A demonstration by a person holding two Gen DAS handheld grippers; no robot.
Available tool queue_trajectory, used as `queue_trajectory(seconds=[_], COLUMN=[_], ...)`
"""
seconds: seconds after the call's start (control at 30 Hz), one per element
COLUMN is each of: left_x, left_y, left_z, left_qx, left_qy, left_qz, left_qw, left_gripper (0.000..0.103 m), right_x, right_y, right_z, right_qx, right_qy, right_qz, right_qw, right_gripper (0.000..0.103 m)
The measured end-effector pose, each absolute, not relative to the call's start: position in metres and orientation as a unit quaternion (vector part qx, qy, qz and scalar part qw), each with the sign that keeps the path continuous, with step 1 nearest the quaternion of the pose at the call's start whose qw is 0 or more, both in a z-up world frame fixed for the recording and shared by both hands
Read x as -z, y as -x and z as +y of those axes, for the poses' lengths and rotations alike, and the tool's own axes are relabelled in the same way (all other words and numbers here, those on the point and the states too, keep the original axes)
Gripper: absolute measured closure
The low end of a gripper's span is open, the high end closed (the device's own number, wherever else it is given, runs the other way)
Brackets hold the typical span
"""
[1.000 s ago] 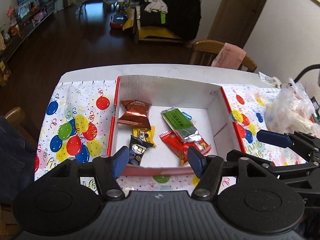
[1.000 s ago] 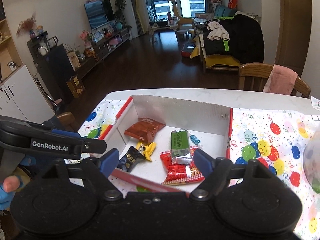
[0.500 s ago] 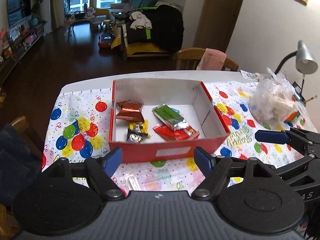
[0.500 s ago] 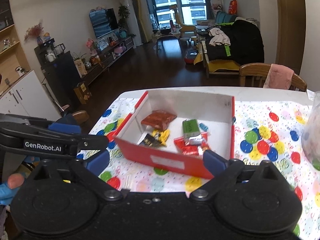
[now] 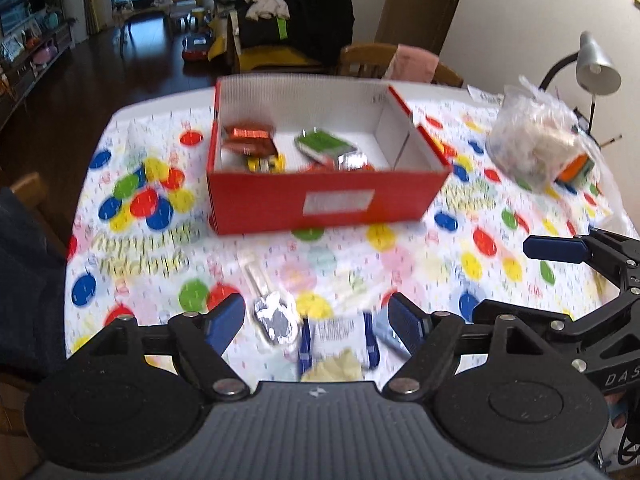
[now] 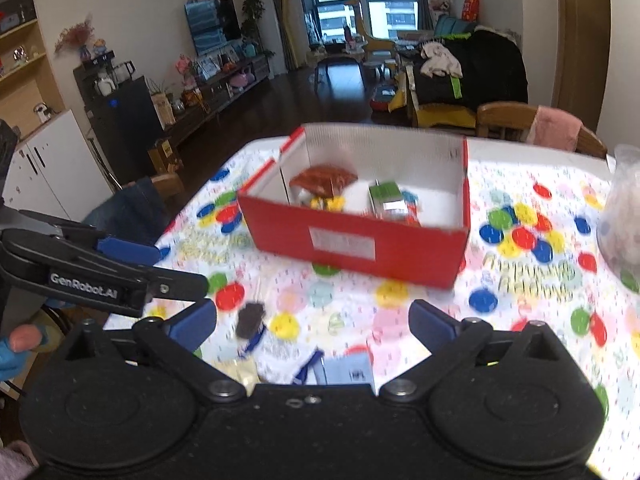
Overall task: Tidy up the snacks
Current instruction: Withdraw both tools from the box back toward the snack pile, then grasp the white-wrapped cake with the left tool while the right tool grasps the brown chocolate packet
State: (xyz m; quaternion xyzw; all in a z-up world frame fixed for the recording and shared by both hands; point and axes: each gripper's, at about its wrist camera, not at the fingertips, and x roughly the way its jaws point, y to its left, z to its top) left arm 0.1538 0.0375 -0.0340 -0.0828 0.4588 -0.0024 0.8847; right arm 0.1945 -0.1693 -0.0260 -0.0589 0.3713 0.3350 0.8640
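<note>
Red cardboard box [image 5: 324,196] sits near the middle of the tabletop [image 5: 500,248], which is covered in a balloon-print cloth. Several wrapped snacks already lie inside it.

More loose snacks [image 5: 336,340] lie at the near edge of the tabletop: a silver foil piece [image 5: 276,318], a white and blue packet and a pale yellow one. The picture is blurred, so their exact shapes are hard to tell.

The left tool [image 5: 316,318] hovers over these snacks, with its fingers spread wide and holding nothing. The right tool [image 6: 312,320] is beside it, also spread and empty, with a small dark sweet [image 6: 250,318] lying between its fingers.

Risks, as a judgement: the snacks lie close together, so closing could pinch two at once or nudge one off the near edge. Thin, flat wrappers may also slip free.
</note>
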Motion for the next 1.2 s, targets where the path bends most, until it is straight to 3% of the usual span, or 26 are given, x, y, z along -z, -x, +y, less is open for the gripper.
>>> queue_trajectory(seconds=[0.4,0.7,1.2], left_x=[0.081,0.115,0.137], left_y=[-0.140,-0.145,-0.159], left_z=[0.027,0.024,0.026], left_qx=[0.022,0.037,0.046], left_qy=[0.066,0.075,0.107], left_qz=[0.505,0.547,0.570], left_qw=[0.860,0.833,0.813], left_gripper=[0.024,0.024,0.025], right_x=[0.081,0.117,0.142], right_y=[-0.157,-0.152,-0.161], right_z=[-0.157,-0.133,-0.110], right_qx=[-0.372,-0.382,-0.391], right_qy=[0.120,0.133,0.144], right_qz=[0.409,0.451,0.474], right_qw=[0.825,0.796,0.776], right_gripper=[0.001,0.008,0.032])
